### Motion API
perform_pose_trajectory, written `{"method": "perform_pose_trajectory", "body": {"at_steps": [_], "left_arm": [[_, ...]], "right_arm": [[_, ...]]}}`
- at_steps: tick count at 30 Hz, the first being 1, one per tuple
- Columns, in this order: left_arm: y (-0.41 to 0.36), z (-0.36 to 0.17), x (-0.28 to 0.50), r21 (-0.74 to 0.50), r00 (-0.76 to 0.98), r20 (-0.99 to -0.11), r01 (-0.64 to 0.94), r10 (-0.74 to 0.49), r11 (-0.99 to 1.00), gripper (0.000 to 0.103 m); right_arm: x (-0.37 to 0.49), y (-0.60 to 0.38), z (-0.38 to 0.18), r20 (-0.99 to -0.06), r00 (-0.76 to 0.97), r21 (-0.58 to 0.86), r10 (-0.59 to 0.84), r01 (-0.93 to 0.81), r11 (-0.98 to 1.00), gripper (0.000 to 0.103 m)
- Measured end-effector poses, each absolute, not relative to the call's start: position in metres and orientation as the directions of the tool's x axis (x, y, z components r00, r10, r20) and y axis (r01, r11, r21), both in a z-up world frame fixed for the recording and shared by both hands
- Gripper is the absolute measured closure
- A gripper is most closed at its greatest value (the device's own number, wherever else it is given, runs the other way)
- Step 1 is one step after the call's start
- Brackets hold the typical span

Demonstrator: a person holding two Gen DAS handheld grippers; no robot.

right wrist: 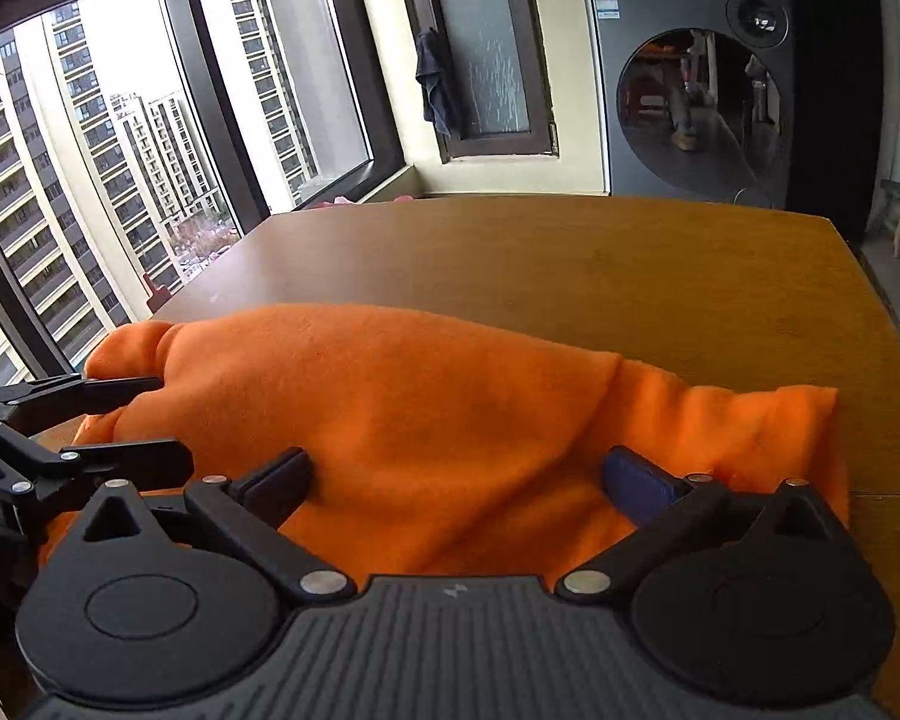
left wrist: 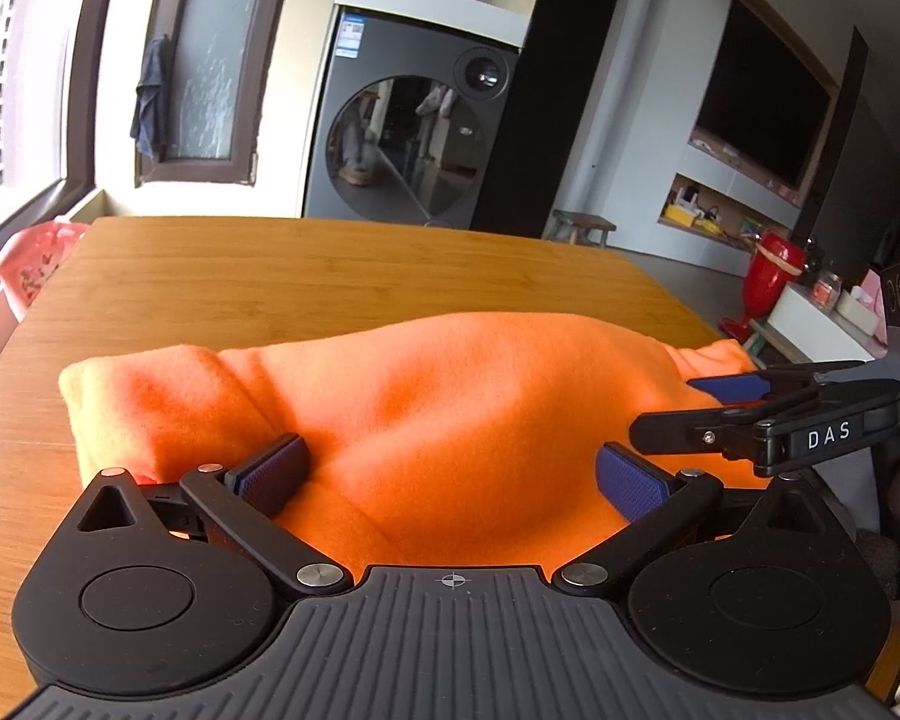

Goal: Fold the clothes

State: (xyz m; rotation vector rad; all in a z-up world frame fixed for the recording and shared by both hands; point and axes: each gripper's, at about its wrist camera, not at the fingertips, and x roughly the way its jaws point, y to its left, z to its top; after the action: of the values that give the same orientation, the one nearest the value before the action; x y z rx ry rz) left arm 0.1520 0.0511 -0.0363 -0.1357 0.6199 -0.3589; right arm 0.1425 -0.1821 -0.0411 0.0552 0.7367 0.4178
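An orange fleece garment (left wrist: 426,396) lies folded in a thick bundle on the wooden table (left wrist: 330,276), close to the near edge. My left gripper (left wrist: 453,450) stands open, its blue pads (left wrist: 270,474) spread wide on either side of the bundle's near part. In the right wrist view the same garment (right wrist: 426,396) fills the foreground, and my right gripper (right wrist: 459,456) is open the same way over its near edge. Each gripper shows in the other's view: the right gripper (left wrist: 663,408) by the garment's right end, the left gripper (right wrist: 174,419) by its left end, both spread.
A grey washing machine (left wrist: 414,138) stands beyond the table's far edge. Large windows (right wrist: 120,150) run along the left side, with a pink bag (left wrist: 36,264) below the table's left corner. To the right are a red vase (left wrist: 771,276), a small stool (left wrist: 582,225) and a wall TV (left wrist: 762,102).
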Motion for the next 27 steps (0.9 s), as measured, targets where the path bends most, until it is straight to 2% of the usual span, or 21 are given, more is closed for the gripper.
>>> {"method": "perform_pose_trajectory", "body": {"at_steps": [3,6,8,12,13,16,19,21,22,25,27], "left_arm": [[0.049,-0.037,0.152,-0.215,0.757,-0.547,0.286,-0.358,0.934,0.000],[0.050,-0.037,0.151,-0.214,0.756,-0.545,0.291,-0.362,0.932,0.000],[0.051,-0.037,0.152,-0.215,0.757,-0.545,0.290,-0.362,0.932,0.000],[0.053,-0.037,0.151,-0.225,0.755,-0.544,0.289,-0.366,0.930,0.000],[0.055,-0.035,0.151,-0.242,0.750,-0.548,0.284,-0.372,0.928,0.000],[0.071,-0.014,0.144,-0.404,0.719,-0.549,0.218,-0.426,0.889,0.000],[0.092,0.008,0.124,-0.645,0.652,-0.400,0.298,-0.644,0.703,0.000],[0.093,0.009,0.114,-0.742,0.572,-0.299,0.364,-0.764,0.563,0.000],[0.089,0.004,0.110,-0.775,0.529,-0.276,0.370,-0.802,0.511,0.000],[0.075,-0.030,0.122,-0.821,0.455,-0.358,0.263,-0.815,0.507,0.000],[0.073,-0.055,0.136,-0.852,0.430,-0.378,0.184,-0.820,0.490,0.000]], "right_arm": [[0.139,-0.181,-0.032,-0.637,0.665,0.186,0.390,-0.358,0.915,0.000],[0.136,-0.191,-0.010,-0.581,0.705,0.195,0.408,-0.366,0.910,0.000],[0.146,-0.201,-0.002,-0.567,0.741,0.158,0.360,-0.331,0.930,0.000],[0.171,-0.216,-0.030,-0.668,0.723,0.035,0.176,-0.206,0.978,0.000],[0.171,-0.222,-0.037,-0.668,0.721,0.058,0.187,-0.200,0.978,0.000],[0.164,-0.236,-0.050,-0.636,0.738,0.112,0.227,-0.203,0.973,0.000],[0.165,-0.236,-0.051,-0.630,0.742,0.113,0.230,-0.206,0.972,0.000],[0.166,-0.236,-0.052,-0.627,0.743,0.109,0.232,-0.211,0.971,0.000],[0.166,-0.236,-0.052,-0.627,0.744,0.104,0.232,-0.216,0.971,0.000],[0.164,-0.239,-0.052,-0.623,0.750,0.090,0.222,-0.214,0.973,0.000],[0.160,-0.243,-0.051,-0.618,0.759,0.072,0.204,-0.204,0.976,0.000]]}}
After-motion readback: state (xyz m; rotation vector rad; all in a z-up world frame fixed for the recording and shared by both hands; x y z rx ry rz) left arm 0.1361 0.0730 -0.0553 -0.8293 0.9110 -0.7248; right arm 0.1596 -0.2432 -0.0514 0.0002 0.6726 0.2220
